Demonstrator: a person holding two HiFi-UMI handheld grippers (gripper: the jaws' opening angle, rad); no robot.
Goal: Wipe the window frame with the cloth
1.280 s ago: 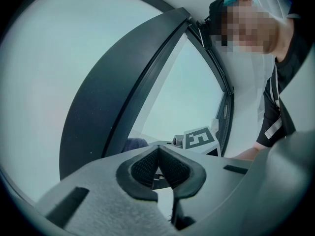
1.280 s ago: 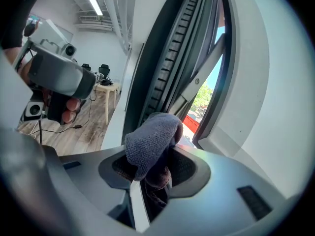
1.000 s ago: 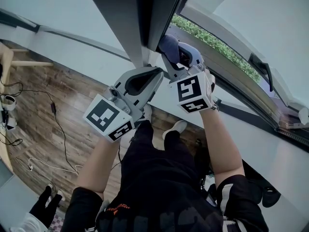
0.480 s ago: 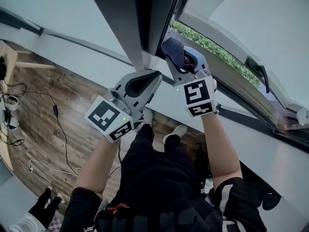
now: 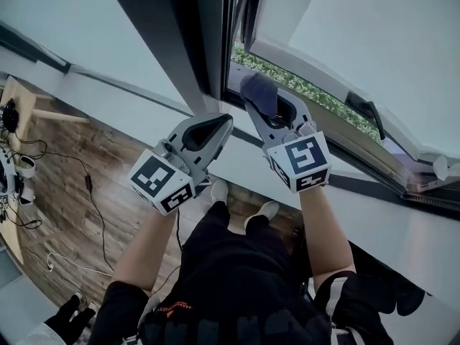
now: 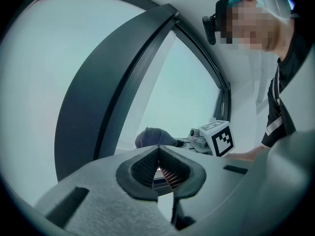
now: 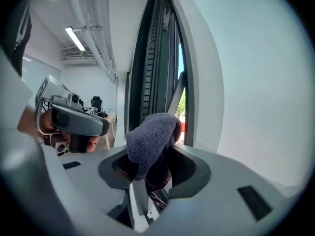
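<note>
My right gripper (image 5: 260,98) is shut on a dark blue-grey cloth (image 5: 256,90), which bunches over its fingertips. The cloth sits just right of the dark window frame (image 5: 205,42), at the gap of the opened window, and I cannot tell whether it touches the frame. In the right gripper view the cloth (image 7: 150,140) fills the jaws in front of the frame's dark rails (image 7: 153,58). My left gripper (image 5: 218,123) is shut with nothing in it, just left of and below the cloth. From the left gripper view (image 6: 158,150) I see the cloth (image 6: 151,136) and the frame (image 6: 115,95).
The opened white sash (image 5: 338,42) with its black handle (image 5: 366,109) reaches to the right. Green hedge (image 5: 302,88) shows outside through the gap. Far below lie a wood floor (image 5: 79,192) with cables (image 5: 90,189) and the person's shoes (image 5: 264,210).
The right gripper with the cloth has shifted a little to the right of the dark frame. The left gripper has barely moved. The head view has tilted slightly.
</note>
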